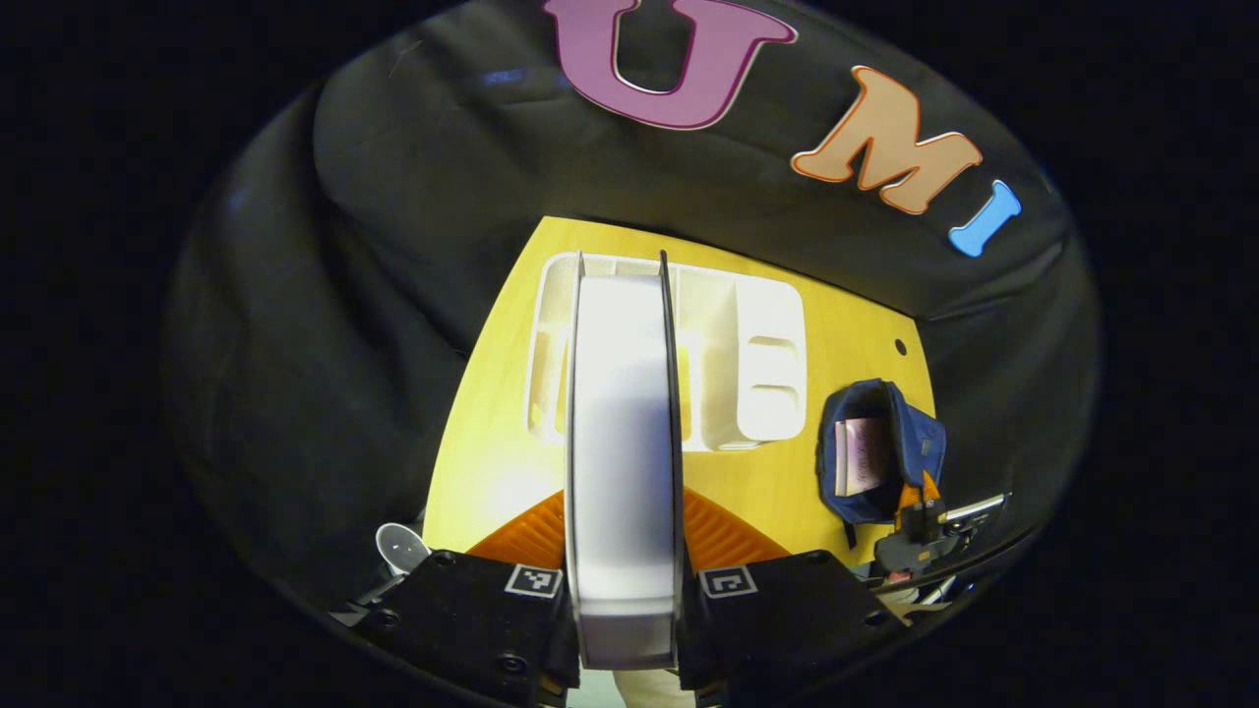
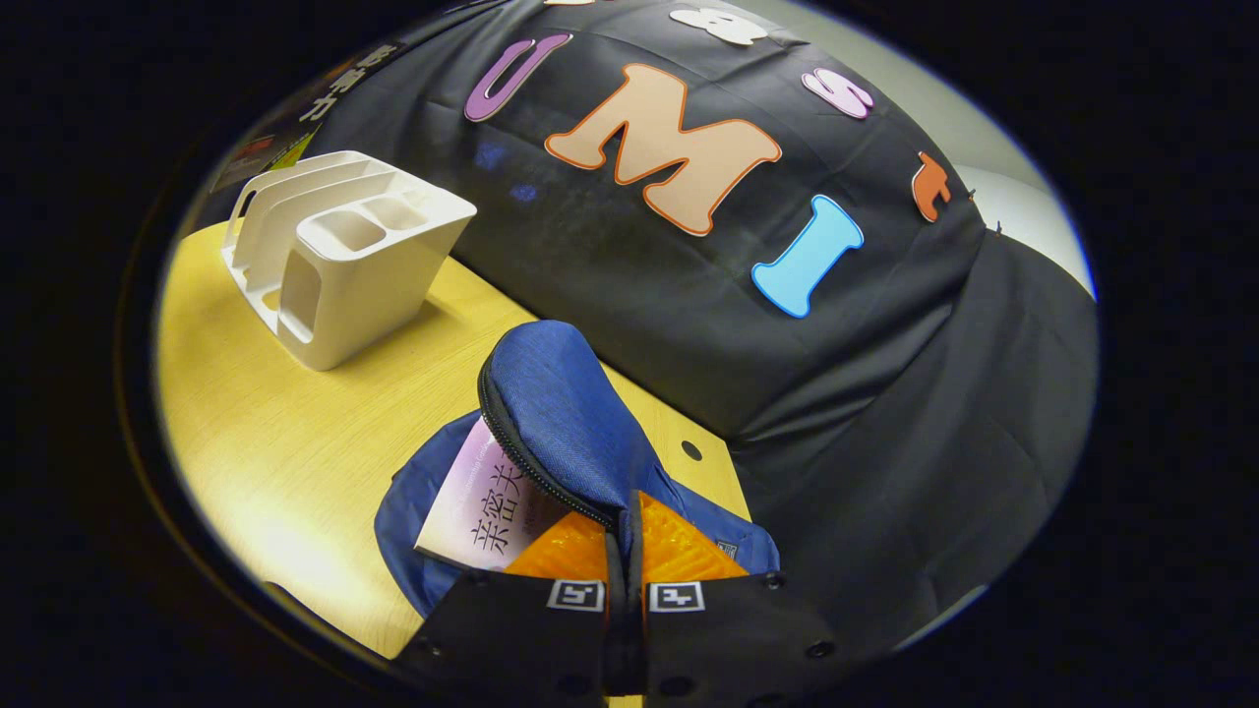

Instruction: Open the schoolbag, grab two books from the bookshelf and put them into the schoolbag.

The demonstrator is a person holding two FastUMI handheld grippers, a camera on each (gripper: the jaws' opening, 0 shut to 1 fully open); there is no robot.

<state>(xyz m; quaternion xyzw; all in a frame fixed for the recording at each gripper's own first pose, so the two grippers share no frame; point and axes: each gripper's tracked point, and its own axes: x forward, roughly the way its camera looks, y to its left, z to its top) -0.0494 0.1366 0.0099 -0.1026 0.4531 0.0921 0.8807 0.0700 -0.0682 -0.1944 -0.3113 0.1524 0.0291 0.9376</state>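
- Our left gripper (image 1: 624, 590) pinches a book (image 1: 622, 442) edge-on, held over the shelf (image 1: 757, 364), ready to carry, we judge.
- Our right gripper (image 2: 624, 590) presses together on the bag's flap (image 2: 561, 423), holding the bag (image 2: 413, 511) open.
- One book (image 2: 482, 501) sits inside already; the one in hand makes two.
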